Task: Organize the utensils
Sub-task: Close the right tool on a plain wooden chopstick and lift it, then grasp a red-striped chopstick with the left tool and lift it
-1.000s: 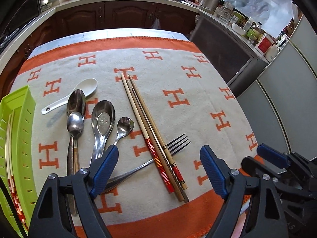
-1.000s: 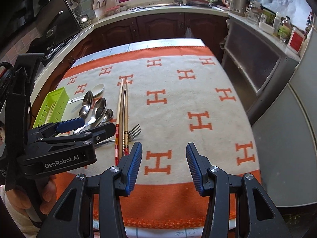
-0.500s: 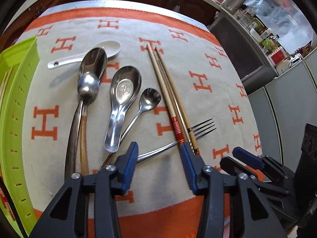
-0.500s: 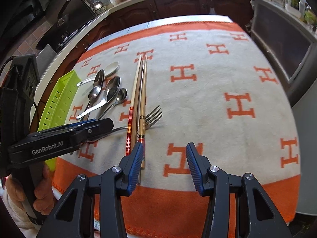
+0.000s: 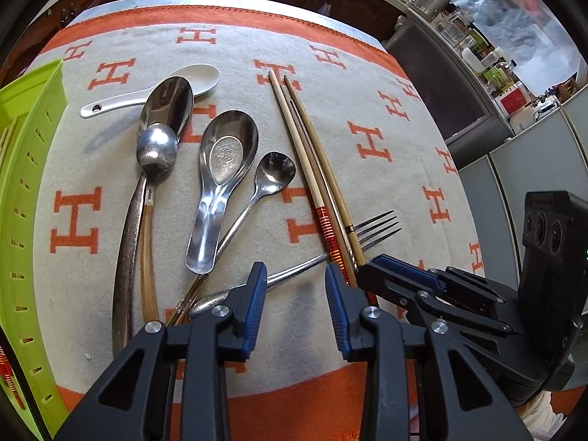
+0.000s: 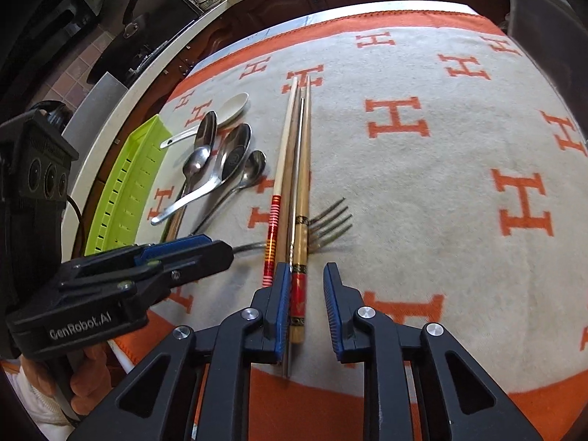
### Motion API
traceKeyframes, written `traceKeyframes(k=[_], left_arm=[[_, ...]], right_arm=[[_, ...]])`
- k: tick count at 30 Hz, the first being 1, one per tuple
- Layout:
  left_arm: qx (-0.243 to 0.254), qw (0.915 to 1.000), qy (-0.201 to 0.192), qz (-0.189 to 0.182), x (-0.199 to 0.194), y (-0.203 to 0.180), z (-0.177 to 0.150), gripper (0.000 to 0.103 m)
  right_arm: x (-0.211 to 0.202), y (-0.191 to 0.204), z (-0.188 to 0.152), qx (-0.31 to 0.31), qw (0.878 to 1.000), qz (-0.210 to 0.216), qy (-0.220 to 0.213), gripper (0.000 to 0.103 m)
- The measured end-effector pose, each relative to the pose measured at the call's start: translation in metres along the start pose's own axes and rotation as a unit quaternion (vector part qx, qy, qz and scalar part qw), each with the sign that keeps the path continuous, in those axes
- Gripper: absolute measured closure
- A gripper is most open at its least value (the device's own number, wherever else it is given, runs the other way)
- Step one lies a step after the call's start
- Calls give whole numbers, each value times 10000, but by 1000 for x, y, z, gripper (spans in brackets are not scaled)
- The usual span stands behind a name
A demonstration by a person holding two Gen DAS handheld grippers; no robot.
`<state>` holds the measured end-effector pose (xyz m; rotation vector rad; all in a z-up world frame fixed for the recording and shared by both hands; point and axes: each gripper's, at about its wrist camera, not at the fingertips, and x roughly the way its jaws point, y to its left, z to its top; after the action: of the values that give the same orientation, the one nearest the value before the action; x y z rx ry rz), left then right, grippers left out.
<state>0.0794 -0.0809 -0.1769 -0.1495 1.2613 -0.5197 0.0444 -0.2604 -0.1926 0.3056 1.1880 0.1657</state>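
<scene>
Several utensils lie on a beige and orange cloth (image 5: 367, 84): a white ceramic spoon (image 5: 154, 92), several metal spoons (image 5: 224, 169), a fork (image 5: 367, 231) and a bundle of chopsticks (image 5: 312, 169). My left gripper (image 5: 296, 283) is open, its jaws astride the fork's handle (image 5: 294, 270) just above the cloth. My right gripper (image 6: 305, 279) is open, its jaws either side of the near ends of the chopsticks (image 6: 299, 294). The fork (image 6: 327, 224) lies under the chopsticks.
A lime green slotted tray (image 5: 22, 198) stands along the left edge of the cloth and holds chopsticks; it also shows in the right wrist view (image 6: 125, 187). Kitchen counters, cabinets and a kettle ring the table. The right half of the cloth (image 6: 459, 183) holds nothing.
Both grippers have moved forward and down to the cloth. The left gripper's jaws have narrowed around the fork handle. The right gripper has come over the chopstick ends and narrowed a little.
</scene>
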Motion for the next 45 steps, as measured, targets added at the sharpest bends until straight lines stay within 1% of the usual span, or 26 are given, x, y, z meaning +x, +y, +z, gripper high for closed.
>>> traceKeyframes(k=[4,6,7,8,11,14,18,22,25,26,30,34,38,42,44,45], left_arm=[[-48,10000,2,-52,1,0,4,72],[-74,9999,39,-110,4,0,7,72],[-86,9999,56,-139,5,0,9,72],[-99,9998,77,-159,7,0,11,72],[-136,9997,116,-188,13,-1,15,72],[-136,9996,140,-204,18,-4,20,72],[-141,9997,138,-125,26,-10,26,72],[-40,9999,111,118,29,-18,30,72],[121,9989,91,451,32,-25,32,77],[178,9984,76,526,32,-27,31,77],[231,9979,50,596,30,-27,29,77],[215,9972,25,716,29,-27,29,74],[389,9928,9,1131,34,-37,29,74],[652,9868,-58,1483,40,-48,29,77],[702,9845,-130,1601,41,-50,28,82],[729,9838,-174,1631,41,-51,28,86]], right_arm=[[8,-2,7,109,9993,343,72,83],[11,-1,8,128,9989,440,123,86],[13,0,9,137,9984,519,164,93],[14,0,8,157,9980,590,184,93],[11,1,6,181,9986,498,47,96],[6,-3,2,266,9984,488,-57,96],[-4,-11,-2,396,9981,439,-198,96],[-12,-22,-5,563,9970,426,-319,96],[-17,-25,-6,613,9963,460,-385,96],[-18,-25,-6,599,9964,442,-402,96],[-23,-26,-9,581,9965,424,-428,96],[-27,-25,-12,495,9971,328,-473,96],[-27,-23,-12,456,9973,292,-496,96],[-27,-24,-13,485,9971,302,-507,96],[-28,-24,-14,473,9971,283,-521,96],[-28,-24,-15,469,9971,279,-525,96]])
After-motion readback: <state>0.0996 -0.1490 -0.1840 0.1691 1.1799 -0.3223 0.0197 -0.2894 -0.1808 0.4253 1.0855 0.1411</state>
